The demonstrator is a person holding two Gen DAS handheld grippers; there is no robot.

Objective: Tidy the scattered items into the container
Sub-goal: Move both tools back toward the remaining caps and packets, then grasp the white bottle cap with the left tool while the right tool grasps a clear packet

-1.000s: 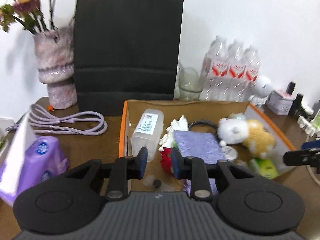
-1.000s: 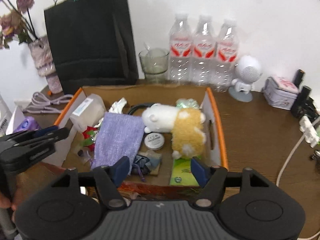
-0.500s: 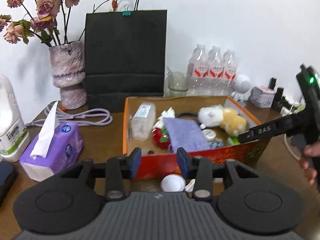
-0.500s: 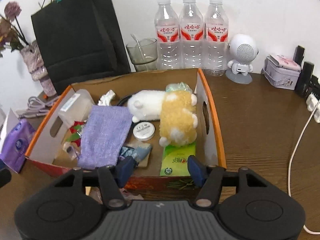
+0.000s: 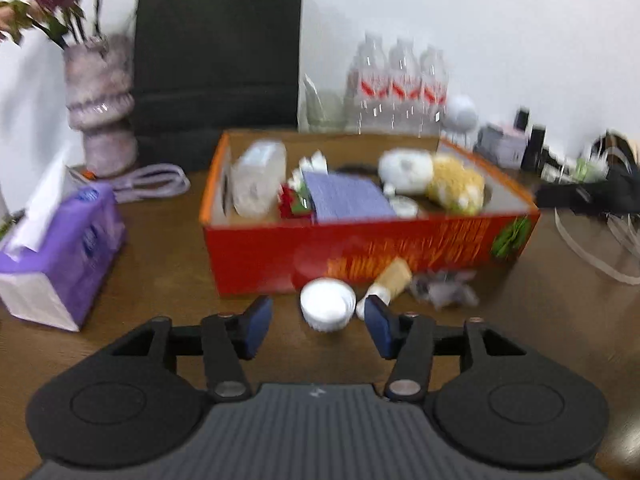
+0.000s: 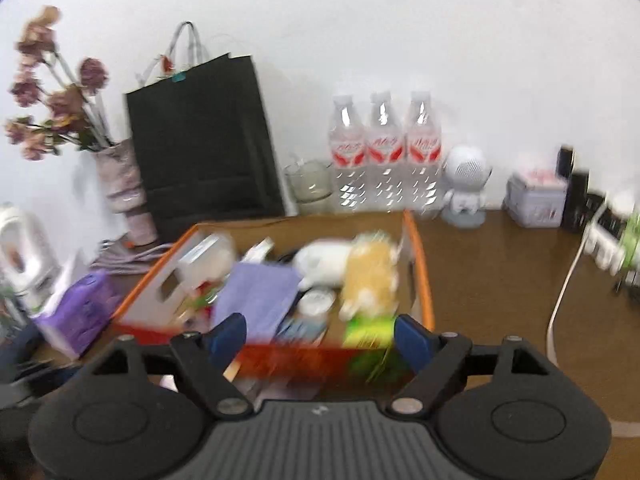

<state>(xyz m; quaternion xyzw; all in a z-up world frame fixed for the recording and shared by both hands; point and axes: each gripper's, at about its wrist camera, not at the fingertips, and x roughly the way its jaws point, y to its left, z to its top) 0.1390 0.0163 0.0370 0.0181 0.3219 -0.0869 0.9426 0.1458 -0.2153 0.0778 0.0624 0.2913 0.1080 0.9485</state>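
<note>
The orange cardboard box (image 5: 360, 248) (image 6: 420, 248) holds a purple cloth (image 5: 344, 196), a clear bottle, white and yellow plush toys (image 5: 452, 184) and small items. On the table in front of it lie a white round jar (image 5: 327, 303), a tan tube with a white cap (image 5: 390, 280) and a crumpled grey wrapper (image 5: 444, 286). My left gripper (image 5: 316, 322) hovers low just short of the white jar, its jaws opening, nothing between them. My right gripper (image 6: 320, 334) hangs over the box's near wall, jaws opening and empty. It also shows as a blur at the right edge of the left wrist view.
A purple tissue pack (image 5: 60, 248) lies left of the box. Behind stand a black paper bag (image 5: 216, 48), a flower vase (image 5: 100, 108), a glass, three water bottles (image 6: 384, 156), a white robot figure (image 6: 464, 184) and a tin. A lilac cable (image 5: 152, 180) lies at left, a white cord (image 6: 564, 288) at right.
Both grippers pulled back from the box and their jaws spread wider. The left one sank toward the loose items in front of the box. Both views are now blurred by motion.
</note>
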